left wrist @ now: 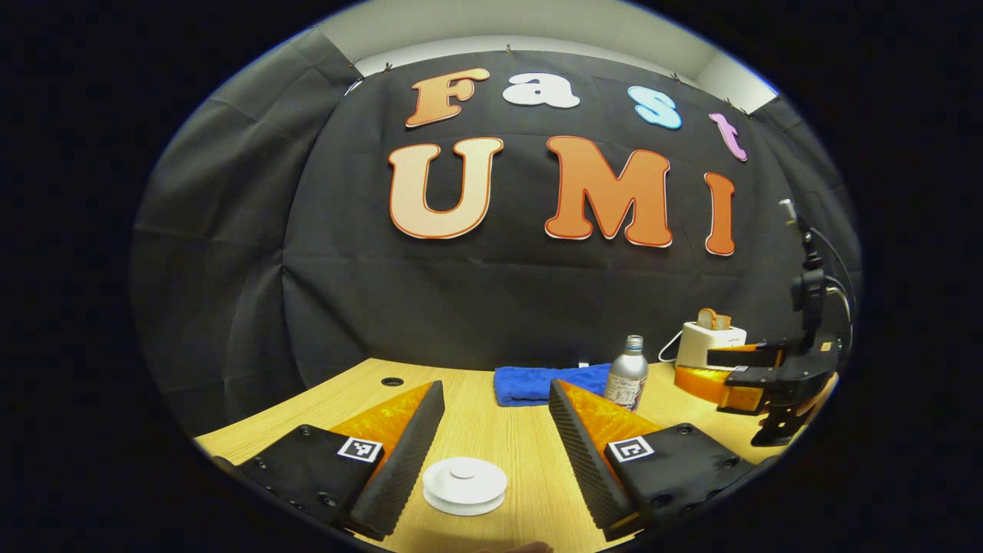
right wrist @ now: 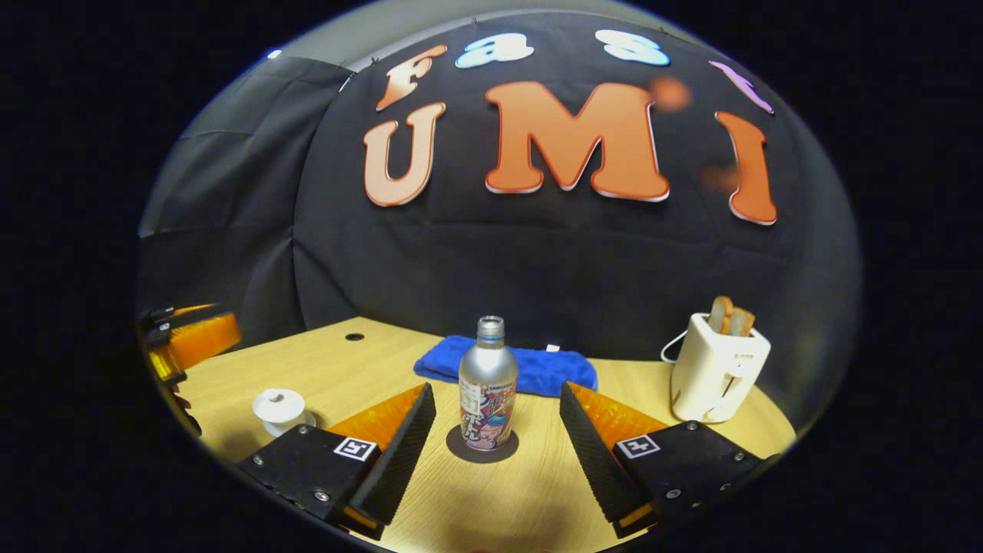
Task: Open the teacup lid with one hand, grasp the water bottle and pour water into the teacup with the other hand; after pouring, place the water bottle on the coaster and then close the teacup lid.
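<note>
One water bottle (right wrist: 488,392); one lidded teacup (right wrist: 279,408); one coaster (right wrist: 482,452); one blue towel (right wrist: 537,369); one toaster (right wrist: 718,369).

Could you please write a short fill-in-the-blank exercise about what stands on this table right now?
1. The water bottle stands upright on a dark round ____.
2. Behind the bottle lies a folded ____ towel.
3. Slices of bread stick out of the white ____ at the table's right.
4. The teacup has its lid ____.

Missing words: coaster; blue; toaster; on
</note>
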`<state>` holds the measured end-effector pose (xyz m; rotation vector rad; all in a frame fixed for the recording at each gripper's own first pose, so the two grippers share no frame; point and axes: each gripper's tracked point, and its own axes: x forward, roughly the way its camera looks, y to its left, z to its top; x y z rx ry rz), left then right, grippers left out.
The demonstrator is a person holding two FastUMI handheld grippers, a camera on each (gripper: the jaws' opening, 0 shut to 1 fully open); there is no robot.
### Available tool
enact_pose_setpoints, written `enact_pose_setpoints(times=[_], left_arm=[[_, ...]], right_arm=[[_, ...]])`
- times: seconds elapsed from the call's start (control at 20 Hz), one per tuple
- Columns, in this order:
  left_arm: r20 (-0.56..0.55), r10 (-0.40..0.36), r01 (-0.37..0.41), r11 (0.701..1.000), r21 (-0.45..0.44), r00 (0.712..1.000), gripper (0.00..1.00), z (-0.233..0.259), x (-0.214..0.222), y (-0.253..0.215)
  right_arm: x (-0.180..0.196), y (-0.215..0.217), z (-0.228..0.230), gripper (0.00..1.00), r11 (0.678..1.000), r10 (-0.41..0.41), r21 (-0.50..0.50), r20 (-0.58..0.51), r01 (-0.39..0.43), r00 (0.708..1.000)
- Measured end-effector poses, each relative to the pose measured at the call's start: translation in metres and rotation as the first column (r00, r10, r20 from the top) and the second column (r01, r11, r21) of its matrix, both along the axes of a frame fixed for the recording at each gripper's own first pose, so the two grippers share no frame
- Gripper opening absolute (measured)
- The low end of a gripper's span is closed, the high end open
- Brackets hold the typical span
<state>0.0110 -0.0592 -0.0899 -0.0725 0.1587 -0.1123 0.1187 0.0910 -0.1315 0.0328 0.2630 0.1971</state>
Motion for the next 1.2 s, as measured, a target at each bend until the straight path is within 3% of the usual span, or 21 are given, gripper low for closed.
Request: enact_pose_setpoints(times=[0.05, 0.1, 0.25, 0.35, 0.45, 0.55, 0.7, 0.95, 1.05, 1.2], left_arm=[[0.007, -0.008, 0.008, 1.000, -0.009, 1.000, 0.88, 0.005, 0.000, -0.005], [0.013, -0.011, 0.011, 1.000, -0.015, 1.000, 0.94, 0.009, -0.002, -0.007], [0.031, -0.010, 0.011, 1.000, -0.021, 0.999, 0.92, 0.021, -0.006, -0.015], [0.038, -0.011, 0.012, 1.000, -0.016, 0.999, 1.00, 0.026, -0.011, -0.018], [0.047, -0.005, 0.006, 1.000, -0.024, 0.999, 0.98, 0.031, -0.014, -0.018], [0.055, 0.005, -0.003, 1.000, -0.024, 0.998, 0.94, 0.031, -0.018, -0.016], [0.055, 0.049, -0.050, 0.999, 0.019, 0.997, 1.00, 0.024, -0.023, -0.005], [0.060, 0.082, -0.083, 0.997, 0.010, 0.995, 0.95, 0.023, -0.033, -0.001], [0.064, 0.090, -0.091, 0.996, 0.021, 0.994, 1.00, 0.025, -0.035, 0.002], [0.078, 0.088, -0.090, 0.996, 0.013, 0.993, 0.98, 0.030, -0.038, -0.001]], right_arm=[[-0.008, -0.006, 0.012, 0.98, 1.000, -0.008, 0.003, 0.028, 0.008, 1.000], [-0.015, -0.013, 0.023, 0.98, 1.000, -0.020, 0.007, 0.052, 0.020, 0.998], [-0.037, -0.031, 0.044, 0.97, 0.998, -0.059, 0.032, 0.085, 0.056, 0.995], [-0.051, -0.040, 0.053, 0.97, 0.996, -0.082, 0.036, 0.112, 0.079, 0.990], [-0.062, -0.048, 0.058, 0.97, 0.994, -0.111, 0.035, 0.161, 0.106, 0.981], [-0.072, -0.051, 0.041, 0.97, 0.990, -0.138, 0.037, 0.143, 0.134, 0.980], [-0.082, -0.049, 0.020, 0.98, 0.990, -0.135, 0.054, 0.089, 0.131, 0.987], [-0.091, -0.051, 0.020, 0.97, 0.989, -0.139, 0.069, 0.083, 0.133, 0.987], [-0.092, -0.050, 0.025, 0.98, 0.990, -0.131, 0.071, 0.088, 0.125, 0.987], [-0.090, -0.049, 0.028, 0.97, 0.989, -0.132, 0.075, 0.113, 0.124, 0.985]])
